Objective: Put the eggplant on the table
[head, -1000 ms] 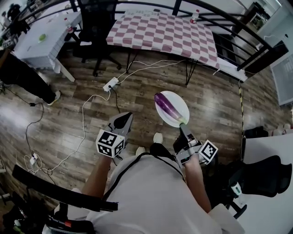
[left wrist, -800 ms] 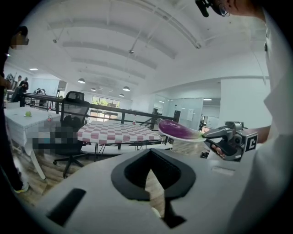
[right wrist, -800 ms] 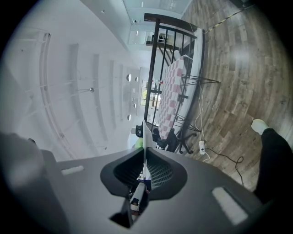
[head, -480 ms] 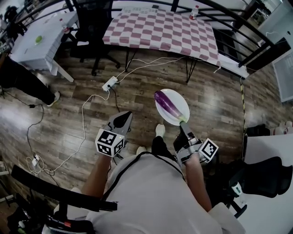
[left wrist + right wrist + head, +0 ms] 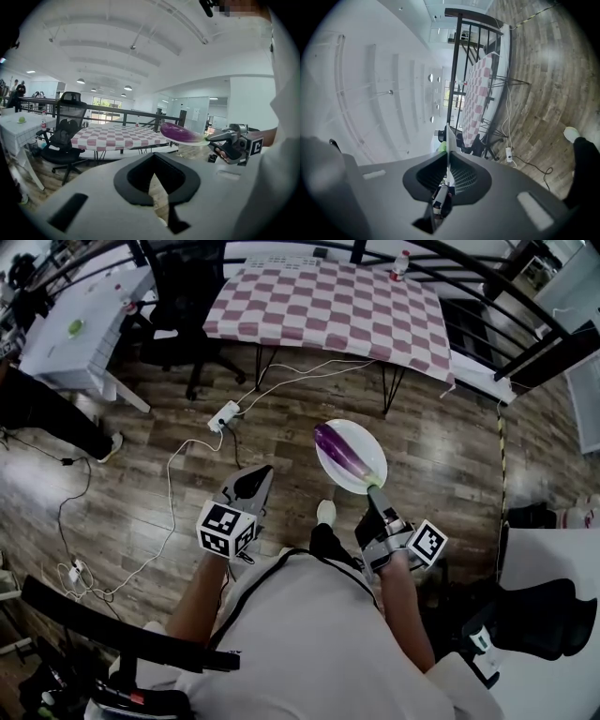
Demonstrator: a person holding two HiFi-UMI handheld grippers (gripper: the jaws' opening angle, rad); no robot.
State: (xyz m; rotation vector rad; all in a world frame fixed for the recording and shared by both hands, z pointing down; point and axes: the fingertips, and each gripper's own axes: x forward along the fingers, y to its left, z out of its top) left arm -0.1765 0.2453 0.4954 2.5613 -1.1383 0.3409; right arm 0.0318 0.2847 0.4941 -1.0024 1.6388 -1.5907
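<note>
The right gripper (image 5: 375, 493) pinches the rim of a white plate (image 5: 368, 448). The eggplant (image 5: 337, 448) lies on it above the wooden floor (image 5: 178, 399), well short of the checkered table (image 5: 328, 306). The left gripper (image 5: 253, 476) has its fingers closed on nothing.

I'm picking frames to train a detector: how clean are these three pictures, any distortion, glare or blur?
Head view: fisheye bows the checkered table; even light, eggplant sharp. Left gripper view: dark round vignette, bright white ceiling. Right gripper view: scene rolled sideways, glare on the floor, plate seen edge-on as a thin line.
</note>
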